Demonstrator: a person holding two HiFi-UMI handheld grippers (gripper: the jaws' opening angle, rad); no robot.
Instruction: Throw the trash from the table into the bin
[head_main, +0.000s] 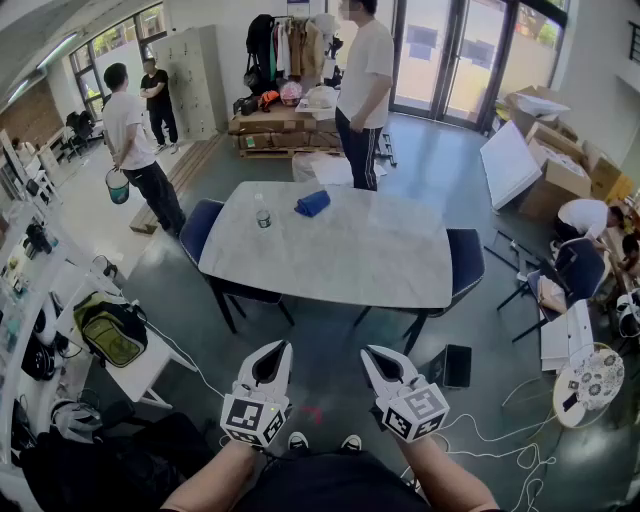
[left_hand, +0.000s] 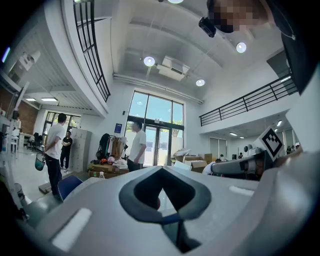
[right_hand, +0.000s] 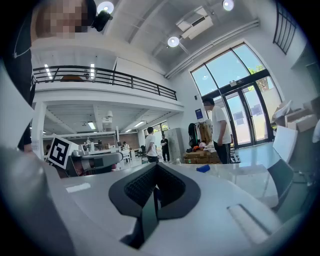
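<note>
Well short of the desk's near edge, the left gripper (head_main: 274, 356) and the right gripper (head_main: 380, 360) are held side by side above the dark floor (head_main: 330, 345), both pointing toward the desk. Each one's own view shows its jaws closed together with nothing between them. The white desk (head_main: 350, 262) is bare along its near edge and through its middle. The trash lies on the far part. A small bottle (head_main: 263, 217) stands upright near the far left corner, and a blue cloth (head_main: 312, 203) lies bunched just to its right, close to the far edge; the two are near each other but apart. A blue chair (head_main: 196, 228) sits at the left edge and another chair (head_main: 465, 260) at the right edge. Beyond the far edge stands a person (head_main: 365, 90) in a white shirt.
</note>
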